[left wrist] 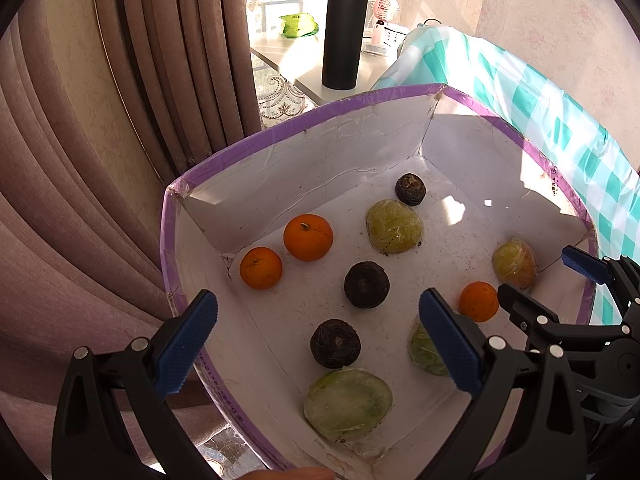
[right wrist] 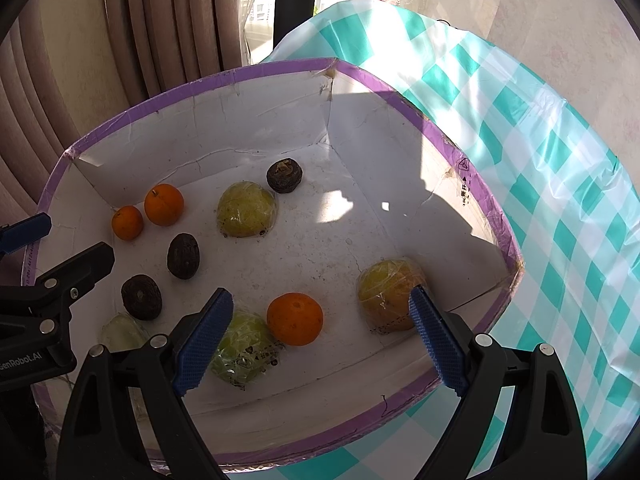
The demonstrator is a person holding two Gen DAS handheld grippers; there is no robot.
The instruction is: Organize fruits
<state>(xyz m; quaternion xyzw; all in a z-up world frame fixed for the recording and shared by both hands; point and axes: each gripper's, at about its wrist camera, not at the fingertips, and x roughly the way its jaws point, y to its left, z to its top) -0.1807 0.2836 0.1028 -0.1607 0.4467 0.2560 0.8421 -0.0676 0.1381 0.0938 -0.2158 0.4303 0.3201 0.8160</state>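
Note:
A white cardboard box with a purple taped rim [left wrist: 280, 128] [right wrist: 172, 92] holds loose fruit. Three oranges lie in it: two at the left [left wrist: 308, 237] [left wrist: 261, 267] and one near the right [left wrist: 479, 301] [right wrist: 295, 318]. Three dark brown round fruits [left wrist: 366, 284] [left wrist: 335, 343] [left wrist: 410, 189] and several plastic-wrapped green-yellow fruits [left wrist: 394, 226] [left wrist: 348, 402] [right wrist: 390, 298] [right wrist: 240, 354] lie among them. My left gripper [left wrist: 318, 344] is open above the box's near left part. My right gripper [right wrist: 320, 340] is open above the single orange, touching nothing.
The box sits on a teal-and-white checked cloth [right wrist: 540, 184]. A tall black flask [left wrist: 345, 32] stands on a white sill behind it, with a green packet [left wrist: 298, 25] and a pink fan [left wrist: 386, 12]. Brown curtains [left wrist: 80, 160] hang at the left.

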